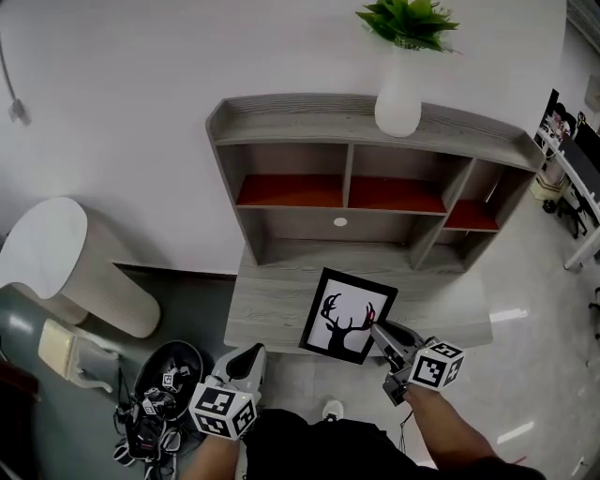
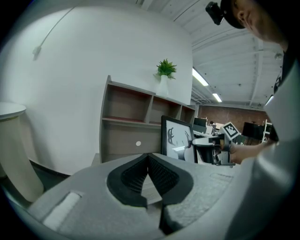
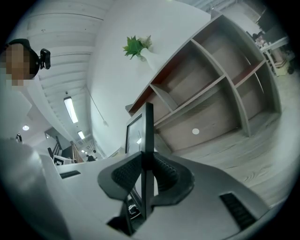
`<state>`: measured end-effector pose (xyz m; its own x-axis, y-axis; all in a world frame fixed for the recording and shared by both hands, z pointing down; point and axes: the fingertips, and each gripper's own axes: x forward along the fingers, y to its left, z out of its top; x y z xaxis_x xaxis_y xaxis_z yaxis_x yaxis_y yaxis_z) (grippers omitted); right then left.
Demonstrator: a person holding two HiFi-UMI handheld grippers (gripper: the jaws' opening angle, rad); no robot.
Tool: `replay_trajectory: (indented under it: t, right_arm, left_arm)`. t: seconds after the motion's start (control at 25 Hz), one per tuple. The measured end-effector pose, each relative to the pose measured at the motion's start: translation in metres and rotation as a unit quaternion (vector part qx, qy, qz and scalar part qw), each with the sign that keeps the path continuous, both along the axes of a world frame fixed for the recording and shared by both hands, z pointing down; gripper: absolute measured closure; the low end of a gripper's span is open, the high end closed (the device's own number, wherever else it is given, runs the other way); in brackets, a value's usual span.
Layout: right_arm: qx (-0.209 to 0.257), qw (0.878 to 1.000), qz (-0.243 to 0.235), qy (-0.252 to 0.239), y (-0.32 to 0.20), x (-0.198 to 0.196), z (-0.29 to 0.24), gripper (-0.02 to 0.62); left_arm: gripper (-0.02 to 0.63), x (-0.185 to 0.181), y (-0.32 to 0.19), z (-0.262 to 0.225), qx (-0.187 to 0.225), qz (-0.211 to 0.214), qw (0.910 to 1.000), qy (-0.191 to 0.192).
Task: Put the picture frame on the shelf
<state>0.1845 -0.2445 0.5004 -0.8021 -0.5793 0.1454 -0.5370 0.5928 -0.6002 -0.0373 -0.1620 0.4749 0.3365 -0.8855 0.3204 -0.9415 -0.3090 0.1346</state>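
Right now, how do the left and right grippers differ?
The right gripper is shut on the edge of the picture frame; the left gripper has its jaws together on nothing. The right gripper is over the desk; the left gripper sits just off its front edge. Both face the shelf.

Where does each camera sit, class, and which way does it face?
Head view: on the person's head, looking down at shelf, frame, left tool, right tool, forearms.
Left gripper view: on the left tool, facing the shelf; its shut jaws show.
Right gripper view: on the right tool, facing the shelf; its jaws clamp the frame.
Shared: all three show shelf, frame, plant.
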Motion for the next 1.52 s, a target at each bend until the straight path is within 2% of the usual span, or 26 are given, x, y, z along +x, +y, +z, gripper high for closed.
replay_trajectory:
  t: [0.24,0.52,0.76,1.08,1.28,1.52]
  right_arm:
    - [0.031,0.999,-0.008,0.002,-0.049,-0.022,-0.021,0.512]
    - [0.078,0.997,-0.005,0.026,-0.1,-0.068,-0.055,0.512]
    - [0.096,0.994,0.026,0.05,-0.14,-0.098,-0.075,0.512]
    - [0.134,0.984,0.083,0.084,-0.202,-0.127,-0.109,0.512]
    - [0.134,0.98,0.118,0.09,-0.23,-0.136,-0.116,0.512]
    - [0.124,0.978,0.142,0.084,-0.25,-0.139,-0.116,0.512]
  left_arm:
    - [0.597,-0.026,-0.015,-0.001,0.001,-0.027,0.9996,-0.005]
    - [0.597,-0.064,-0.052,0.003,0.002,-0.017,0.9998,0.002]
    - [0.597,-0.097,-0.098,-0.011,0.021,0.012,0.9996,0.018]
    - [0.597,-0.148,-0.142,-0.011,0.025,0.044,0.9982,0.03]
    - [0.597,-0.174,-0.155,-0.01,0.021,0.063,0.9972,0.032]
    - [0.597,-0.186,-0.171,-0.01,0.022,0.081,0.996,0.029]
